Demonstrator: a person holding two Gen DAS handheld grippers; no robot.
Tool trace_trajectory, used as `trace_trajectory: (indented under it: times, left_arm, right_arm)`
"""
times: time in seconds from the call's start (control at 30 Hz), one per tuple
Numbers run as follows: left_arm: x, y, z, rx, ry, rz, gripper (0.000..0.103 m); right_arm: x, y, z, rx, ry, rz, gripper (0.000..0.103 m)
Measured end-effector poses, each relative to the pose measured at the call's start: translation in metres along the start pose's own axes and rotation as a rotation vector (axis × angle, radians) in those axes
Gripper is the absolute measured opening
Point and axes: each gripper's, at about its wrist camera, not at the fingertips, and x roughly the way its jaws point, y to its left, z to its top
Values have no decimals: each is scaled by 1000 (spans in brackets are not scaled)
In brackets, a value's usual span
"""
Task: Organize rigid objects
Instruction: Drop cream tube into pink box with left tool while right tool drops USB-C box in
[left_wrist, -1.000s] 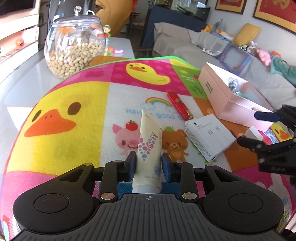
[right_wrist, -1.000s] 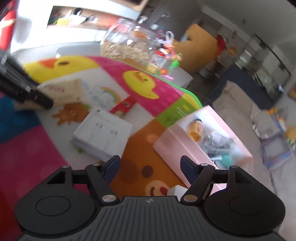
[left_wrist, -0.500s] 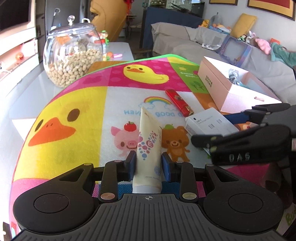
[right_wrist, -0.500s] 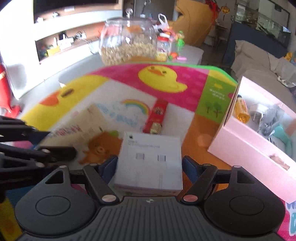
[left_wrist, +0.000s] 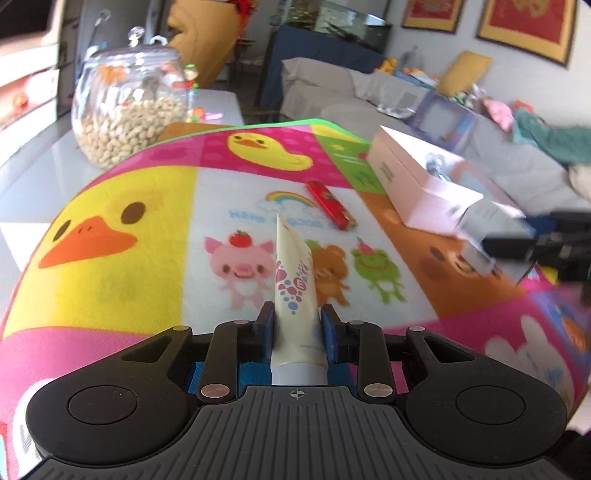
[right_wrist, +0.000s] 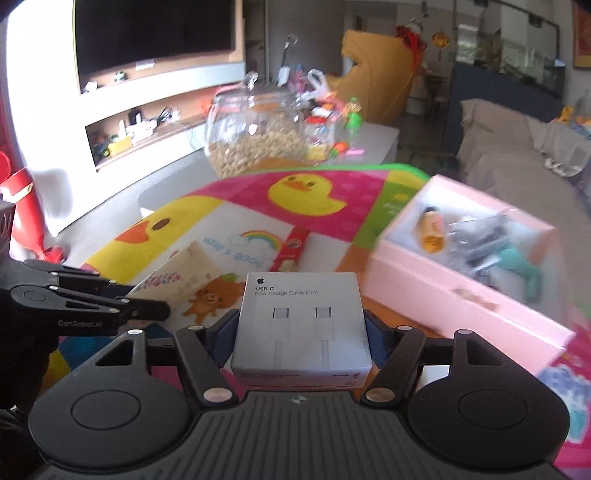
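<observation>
Jaws, left gripper (left_wrist: 297, 326): narrowed to a slim gap, clenched on the lower body of a cream tube (left_wrist: 295, 291), which stands up between the pads with its crimped end pointing away, clear of the play mat (left_wrist: 110, 192).

Jaws, right gripper (right_wrist: 301, 328): set wide, pressed to both side faces of a white USB-C cable box (right_wrist: 301, 325), label up, carried level and apparently off the mat.

Receptacle: pink box (right_wrist: 461, 280), open-topped, on the mat's right side, already holding a small amber bottle (right_wrist: 432, 229), dark bits and a teal item.

Loose item: red lighter (left_wrist: 330, 205), flat on the mat between the tube and the pink box.

Background: glass jar of nuts (left_wrist: 127, 110) on the tabletop beyond the mat.

Step in hand (judged): carrying the cable box to the pink box. Keep it level, clear the near wall, lower into the bare near end, then release; hold the tube well aside meanwhile.
</observation>
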Motion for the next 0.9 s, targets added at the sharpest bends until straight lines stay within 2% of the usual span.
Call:
trace_trajectory:
  times: [0.17, 0.3, 0.43, 0.53, 0.67, 0.73, 0.8, 0.9]
  left_arm:
    - [-8, -29, -3, 116, 51, -70, 30]
    - [-24, -62, 10, 223, 28, -146, 30]
    - [-37, -91, 48, 270, -53, -189, 30]
    - [-39, -111, 91, 281, -141, -190, 30]
    - [-28, -149, 151, 344, -264, -163, 30]
    - [-9, -161, 180, 317, -275, -200, 30]
    - [20, -166, 202, 255, -242, -255, 30]
    - [57, -161, 209, 170, -198, -261, 30]
  right_arm:
    - [-34, -30, -21, 94, -33, -88, 69]
    - [-49, -45, -43, 151, -30, -119, 69]
    - [-67, -48, -58, 142, -75, -152, 69]
    - [-79, -50, -65, 147, -123, -147, 69]
    - [-80, -55, -74, 162, -137, -161, 69]
    - [-80, -61, -78, 190, -141, -161, 69]
    - [-78, -65, -81, 213, -140, -159, 69]
    - [-73, -70, -86, 220, -121, -174, 69]
